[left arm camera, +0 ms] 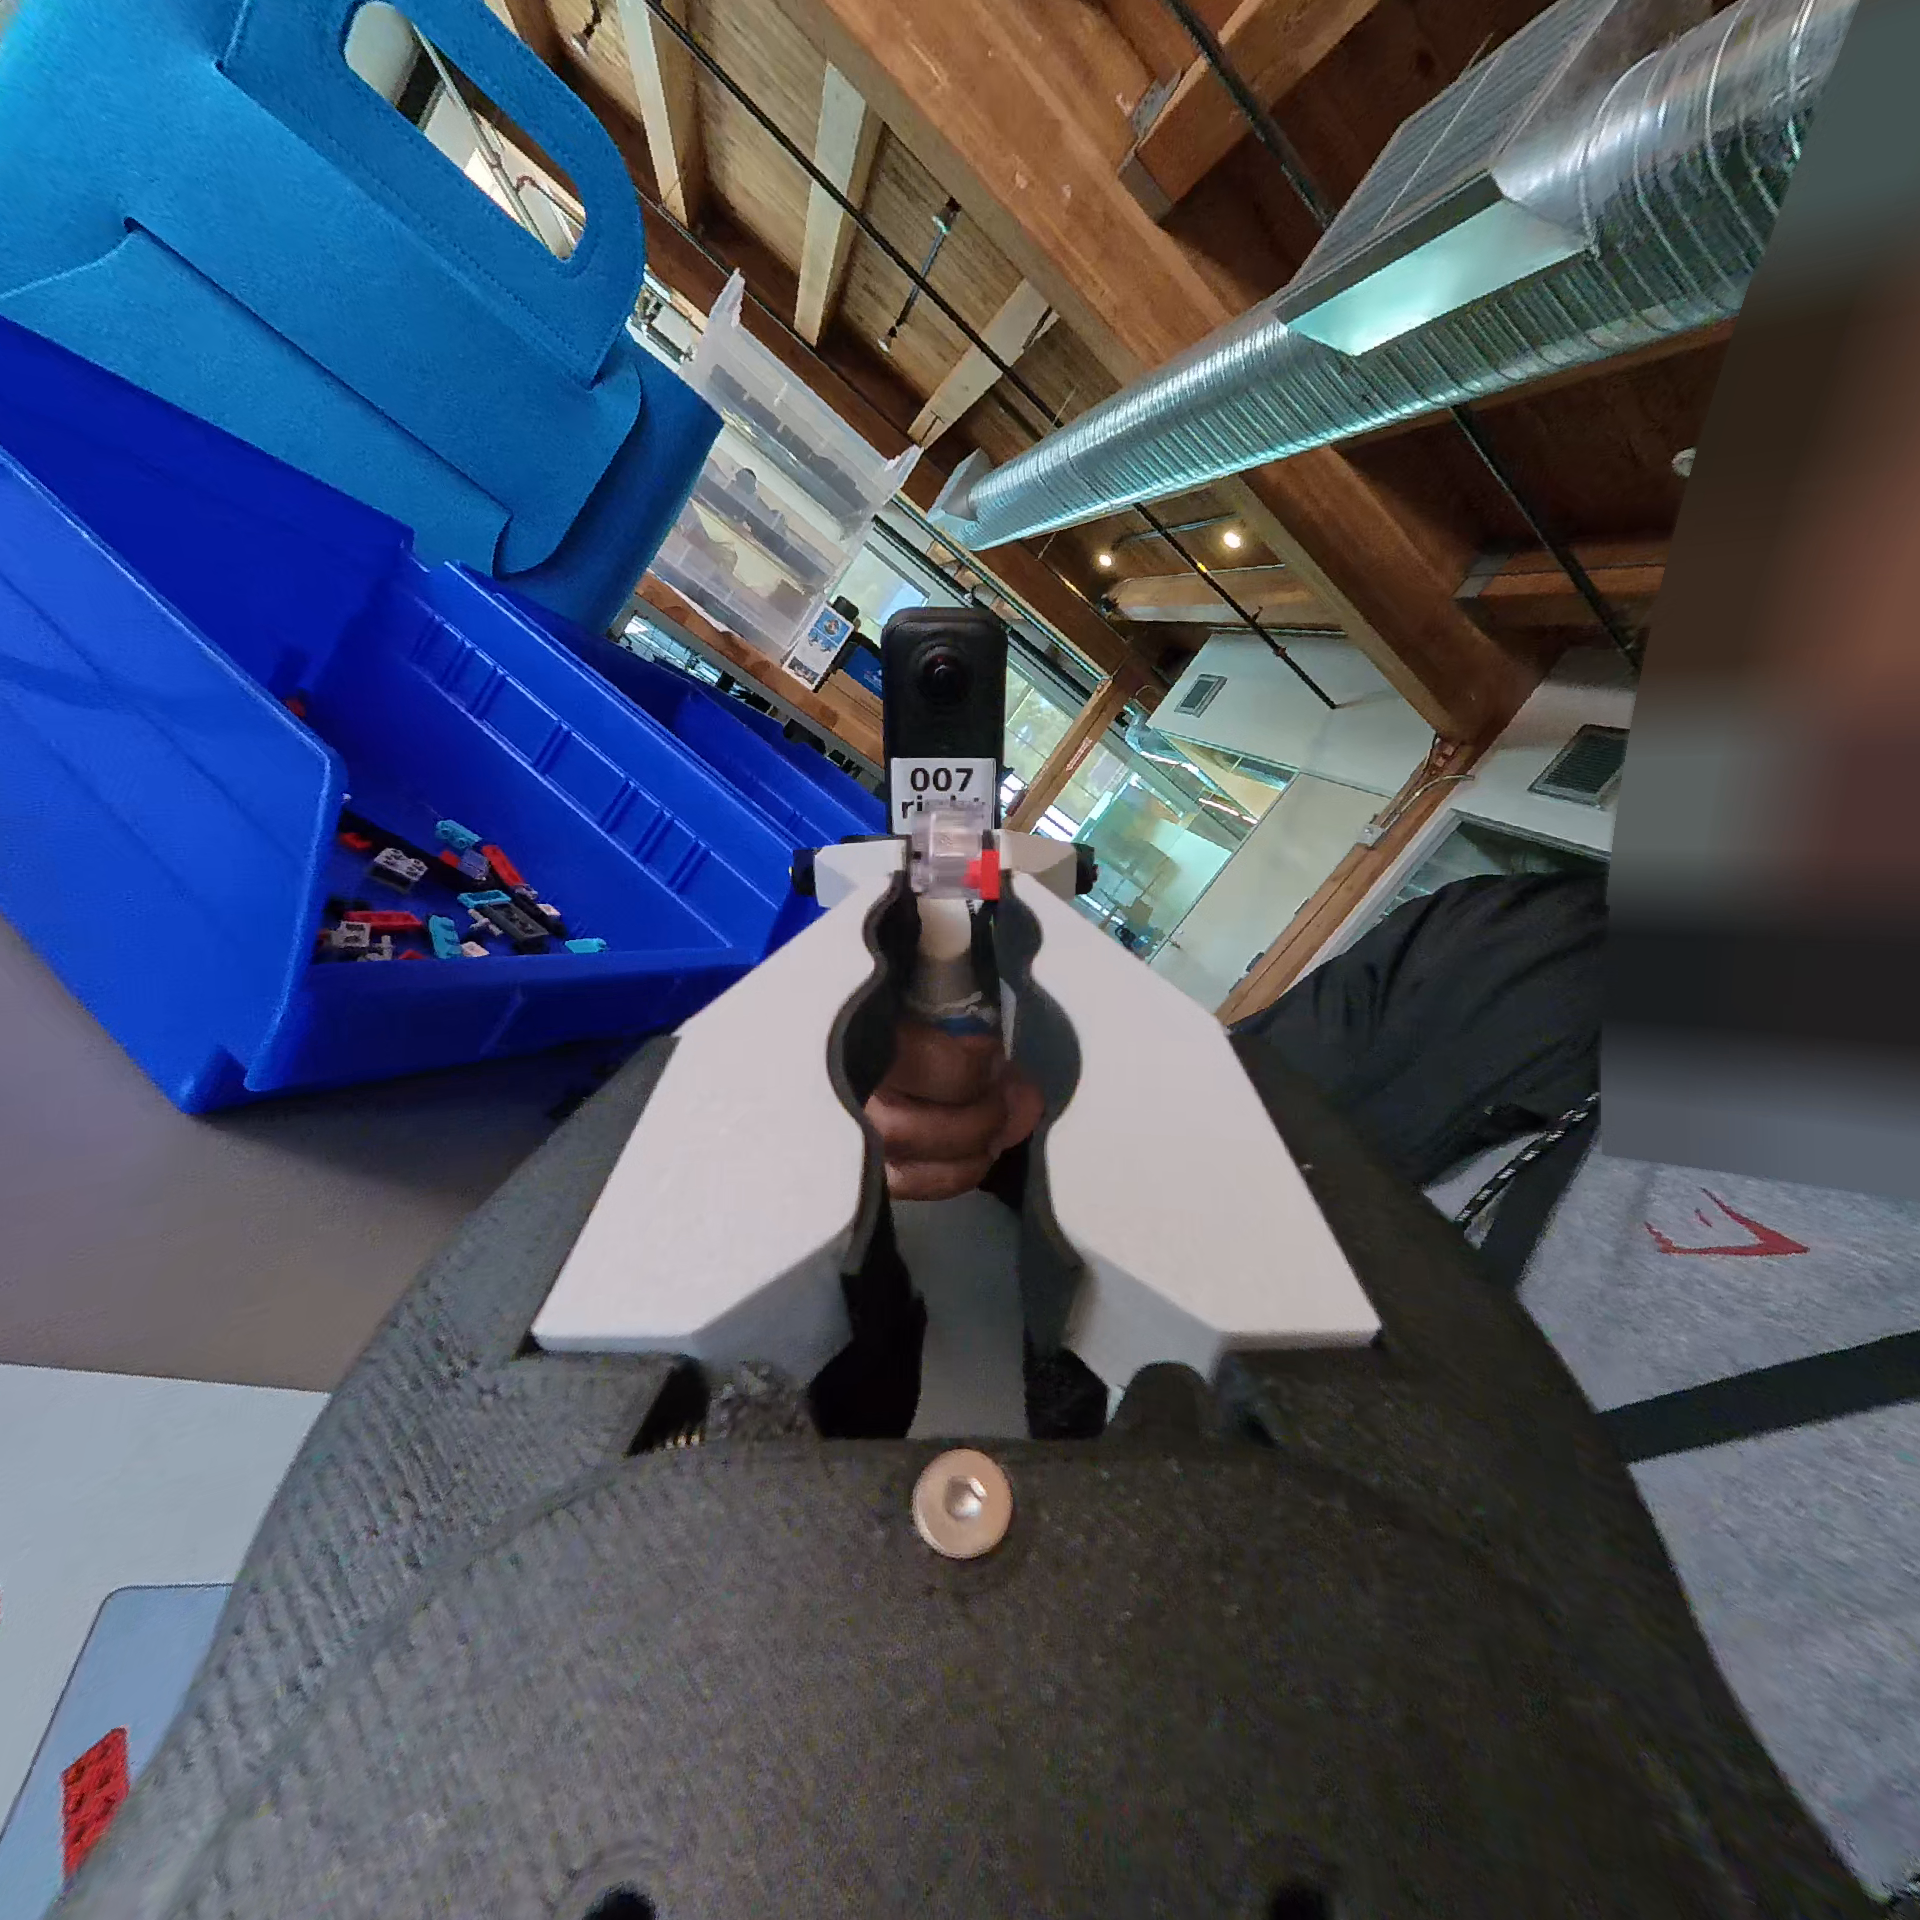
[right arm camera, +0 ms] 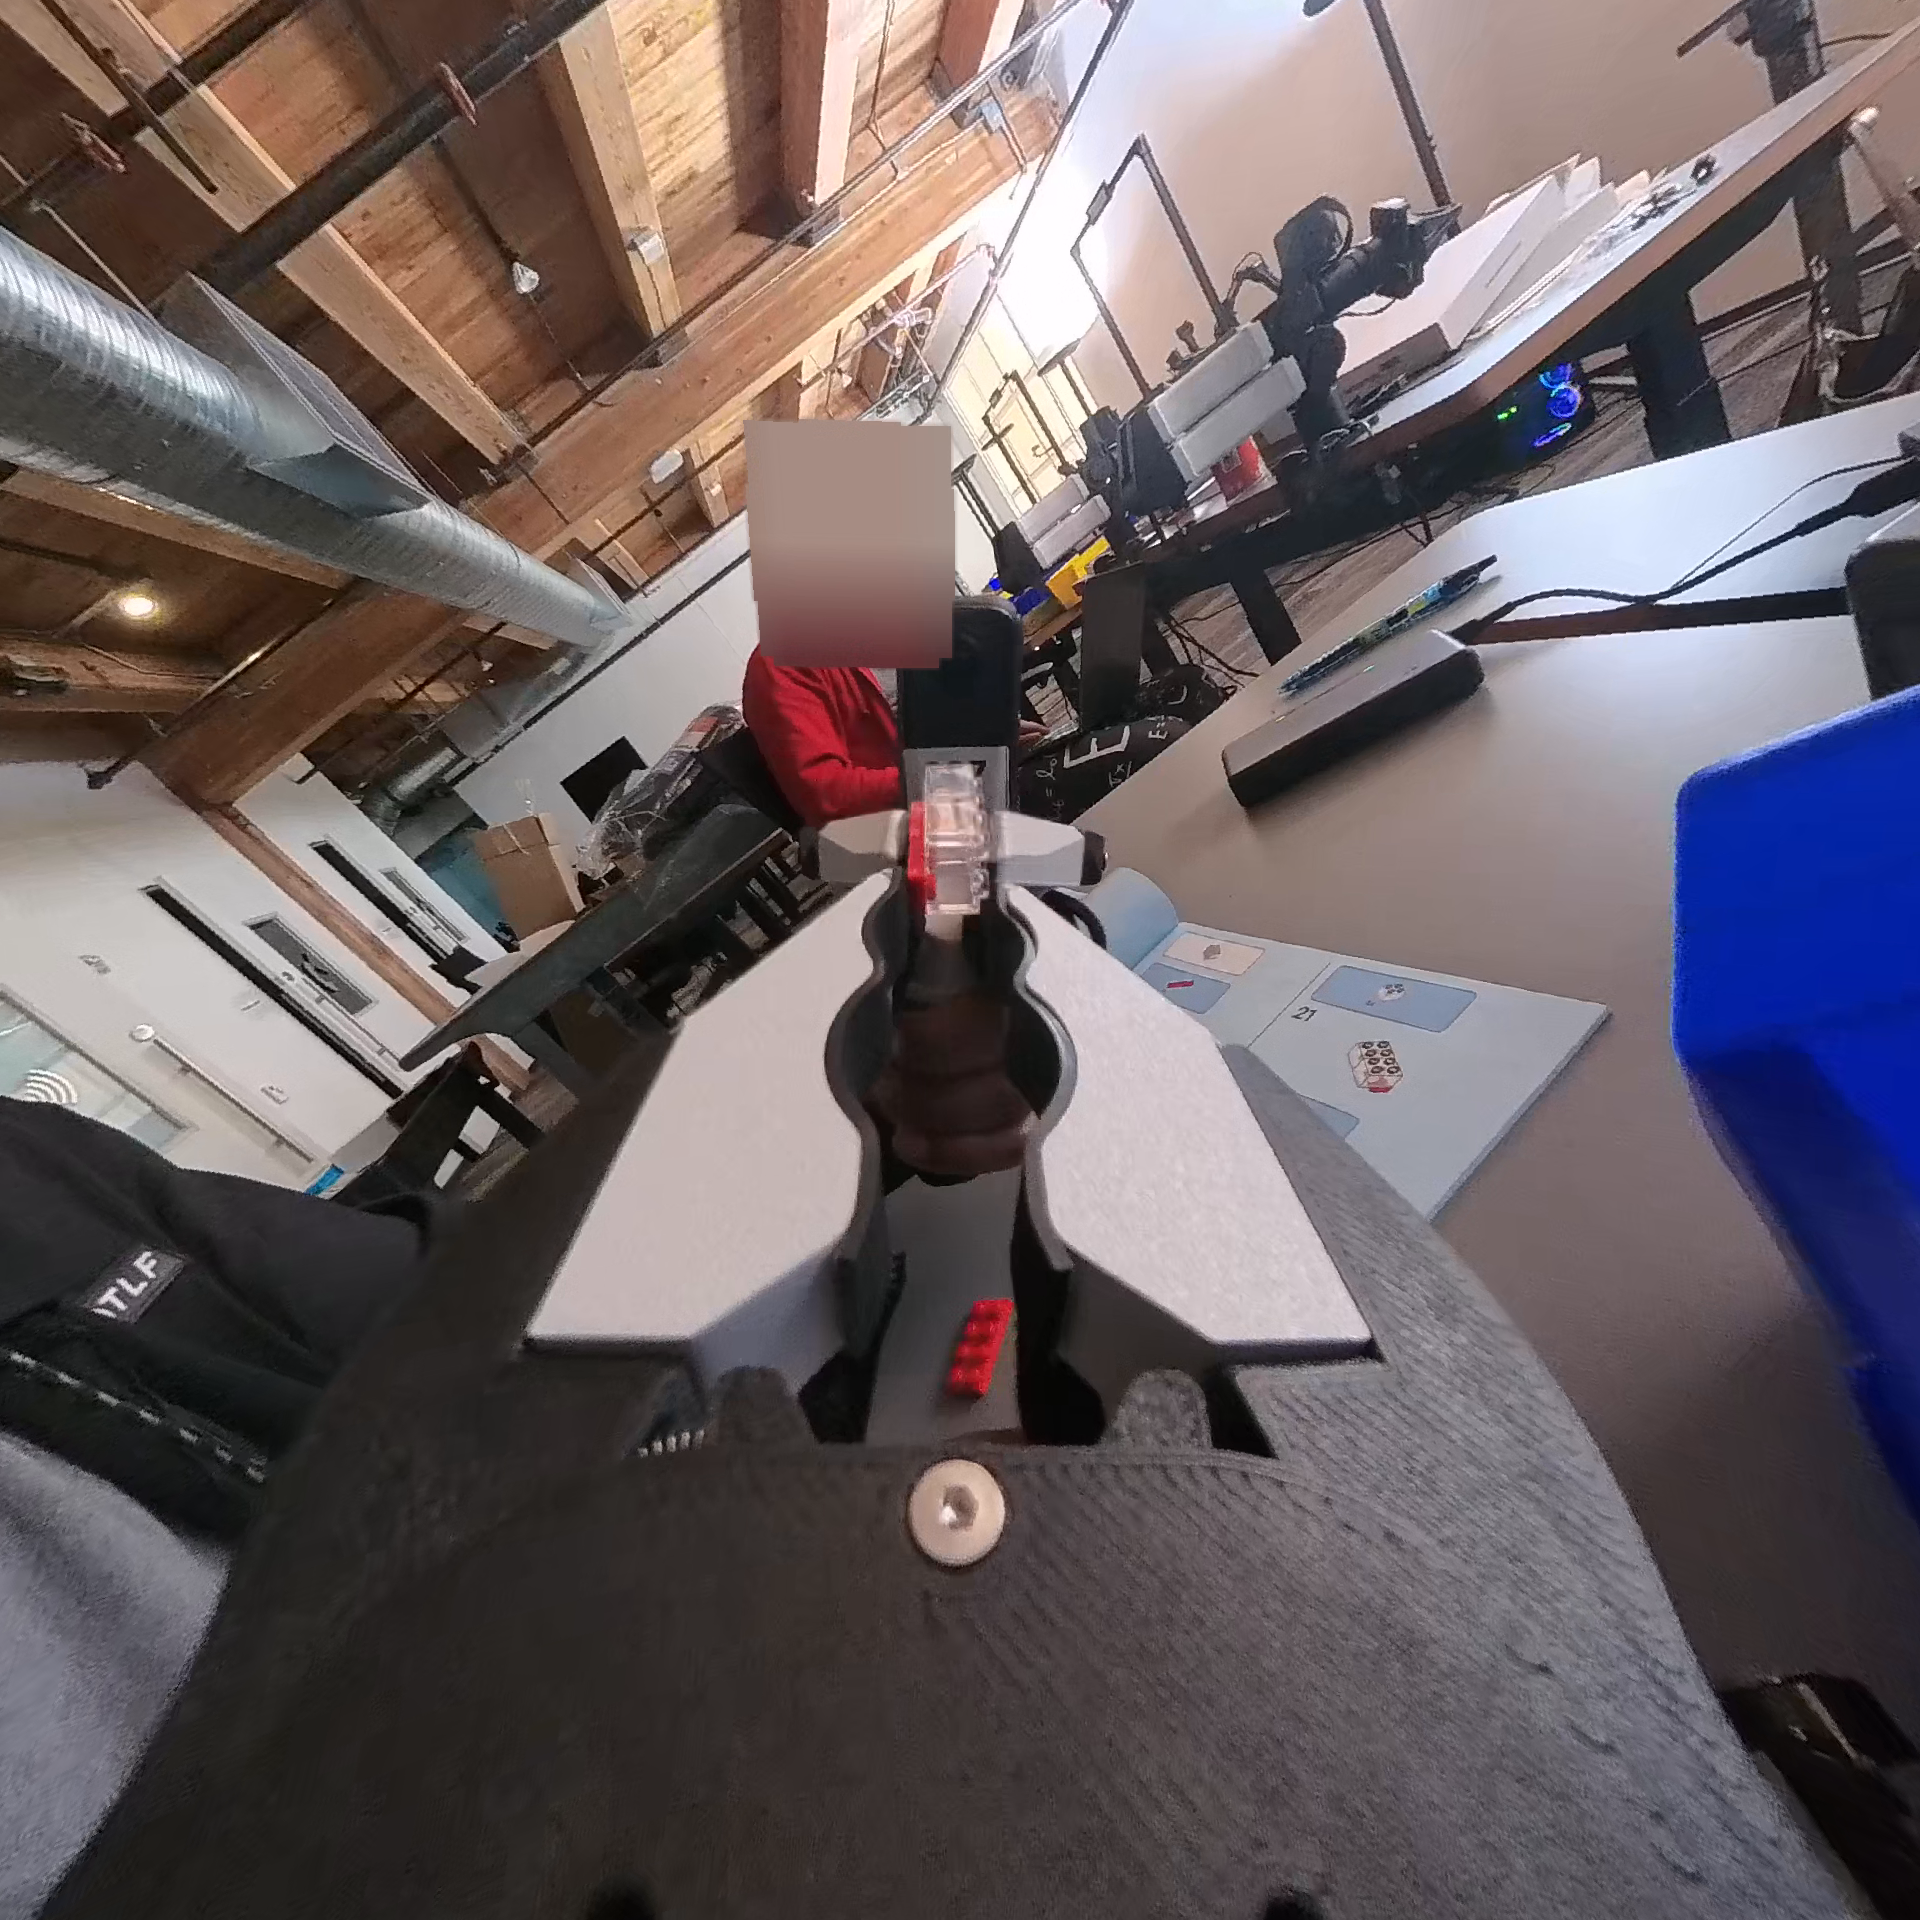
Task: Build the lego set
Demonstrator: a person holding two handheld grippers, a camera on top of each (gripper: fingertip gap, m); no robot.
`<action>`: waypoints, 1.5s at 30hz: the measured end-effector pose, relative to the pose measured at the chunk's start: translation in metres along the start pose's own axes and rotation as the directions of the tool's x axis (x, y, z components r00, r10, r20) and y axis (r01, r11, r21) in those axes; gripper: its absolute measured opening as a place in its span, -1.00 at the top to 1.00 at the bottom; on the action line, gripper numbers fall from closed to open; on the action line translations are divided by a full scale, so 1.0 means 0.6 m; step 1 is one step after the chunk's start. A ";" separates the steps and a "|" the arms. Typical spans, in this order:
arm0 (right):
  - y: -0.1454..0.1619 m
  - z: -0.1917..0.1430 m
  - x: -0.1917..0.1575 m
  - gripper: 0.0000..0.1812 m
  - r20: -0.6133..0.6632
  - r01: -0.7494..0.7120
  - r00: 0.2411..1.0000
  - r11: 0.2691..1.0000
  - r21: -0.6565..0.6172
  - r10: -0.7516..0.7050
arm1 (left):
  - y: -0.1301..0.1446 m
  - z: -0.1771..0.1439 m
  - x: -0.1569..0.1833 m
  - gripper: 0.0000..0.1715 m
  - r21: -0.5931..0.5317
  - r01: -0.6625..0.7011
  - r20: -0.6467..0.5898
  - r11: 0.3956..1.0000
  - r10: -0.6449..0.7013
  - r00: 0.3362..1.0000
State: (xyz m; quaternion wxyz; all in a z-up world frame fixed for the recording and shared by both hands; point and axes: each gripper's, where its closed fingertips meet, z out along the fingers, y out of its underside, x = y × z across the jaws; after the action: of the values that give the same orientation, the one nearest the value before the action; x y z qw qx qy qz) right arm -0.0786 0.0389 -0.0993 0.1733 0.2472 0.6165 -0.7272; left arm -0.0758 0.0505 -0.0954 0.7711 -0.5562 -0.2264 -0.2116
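The two grippers meet tip to tip in the air above the table. Between them is a small assembly, a clear brick with a red plate on its side (left arm camera: 951, 860); it also shows in the right wrist view (right arm camera: 951, 847). My left gripper (left arm camera: 945, 891) is shut on it from one side. My right gripper (right arm camera: 948, 883) is shut on it from the other. Each gripper's white fingertips show beyond the assembly in the other's view: the right fingertips (left arm camera: 836, 871) and the left fingertips (right arm camera: 1044, 844). A loose red plate (right arm camera: 980, 1345) lies on the table under the right gripper.
A blue bin (left arm camera: 644, 977) to the left holds several loose small pieces (left arm camera: 447, 904). An open instruction booklet (right arm camera: 1403, 1049) lies on the grey table, with another blue bin (right arm camera: 1808, 987) at the right and a black box (right arm camera: 1351, 717) behind. A person in red sits farther back. Both grippers' tips are close together, under 4 cm apart.
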 end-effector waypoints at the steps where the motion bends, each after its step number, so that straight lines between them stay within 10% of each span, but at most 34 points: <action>1: 0.000 0.000 0.000 0.83 0.000 0.000 1.000 1.000 -0.001 0.000 | 0.000 0.000 -0.001 0.84 0.001 -0.003 0.002 1.000 0.003 1.000; 21: 0.025 -0.016 0.019 0.70 -0.093 0.105 0.989 0.985 -0.140 -0.119 | -0.022 -0.017 -0.013 0.83 0.070 -0.081 0.057 0.994 0.077 0.995; 33: 0.286 0.017 0.001 0.65 0.084 0.383 0.847 0.493 -0.781 -0.524 | -0.060 -0.060 -0.040 0.83 0.103 -0.203 0.237 0.974 0.175 0.956; 45: 0.293 0.025 0.007 0.81 0.131 0.467 0.789 0.447 -0.763 -0.601 | -0.067 -0.064 -0.040 0.84 0.122 -0.195 0.249 0.973 0.160 0.955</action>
State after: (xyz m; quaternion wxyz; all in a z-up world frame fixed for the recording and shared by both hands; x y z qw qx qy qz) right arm 0.0137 -0.0071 -0.2426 -0.0273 0.0000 0.9198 -0.3914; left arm -0.1143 0.0038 -0.0897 0.7927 -0.5381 -0.2808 -0.0562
